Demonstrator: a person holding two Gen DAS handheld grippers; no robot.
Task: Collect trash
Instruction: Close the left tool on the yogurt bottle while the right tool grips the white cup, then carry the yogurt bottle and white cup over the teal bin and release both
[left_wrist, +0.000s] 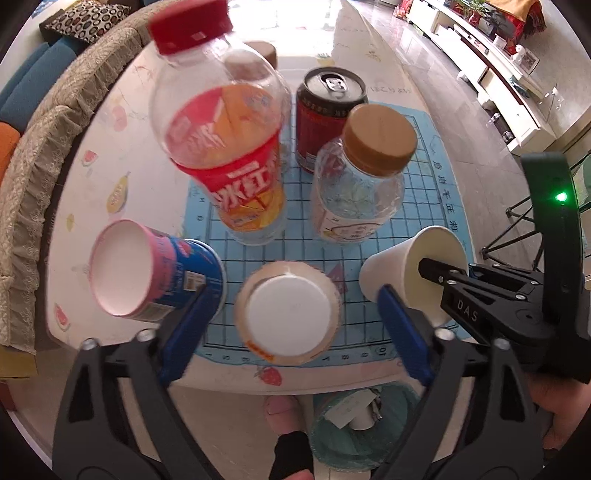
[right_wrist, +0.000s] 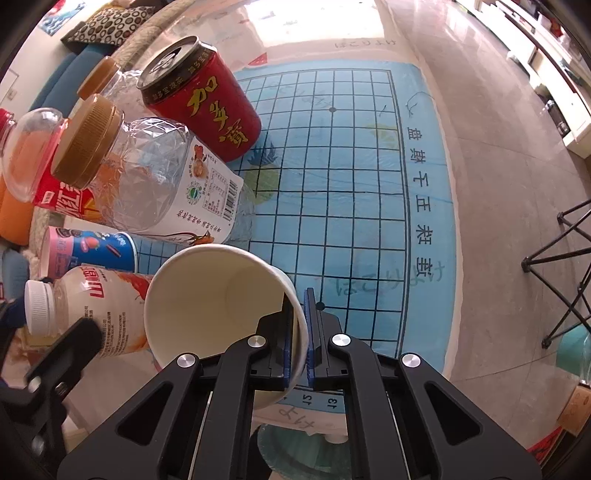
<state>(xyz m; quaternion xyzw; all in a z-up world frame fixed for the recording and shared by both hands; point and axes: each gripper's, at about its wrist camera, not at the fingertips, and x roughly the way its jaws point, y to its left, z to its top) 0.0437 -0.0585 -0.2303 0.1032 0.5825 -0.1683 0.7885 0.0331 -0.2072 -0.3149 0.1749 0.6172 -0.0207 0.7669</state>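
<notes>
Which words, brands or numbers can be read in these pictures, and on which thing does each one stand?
"加多宝": red can, in large gold characters.
"DAS": right gripper, on its black finger body.
"冰红": red label of the orange-drink bottle, partly cut off.
"15" and "13": edge of the blue grid mat, seen upside down.
Small print and barcode on the clear bottle: too small to read.

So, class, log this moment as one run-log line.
task: collect trash | right gripper: shut on paper cup rim | left gripper: open, over white-capped bottle | bin: below table edge
</notes>
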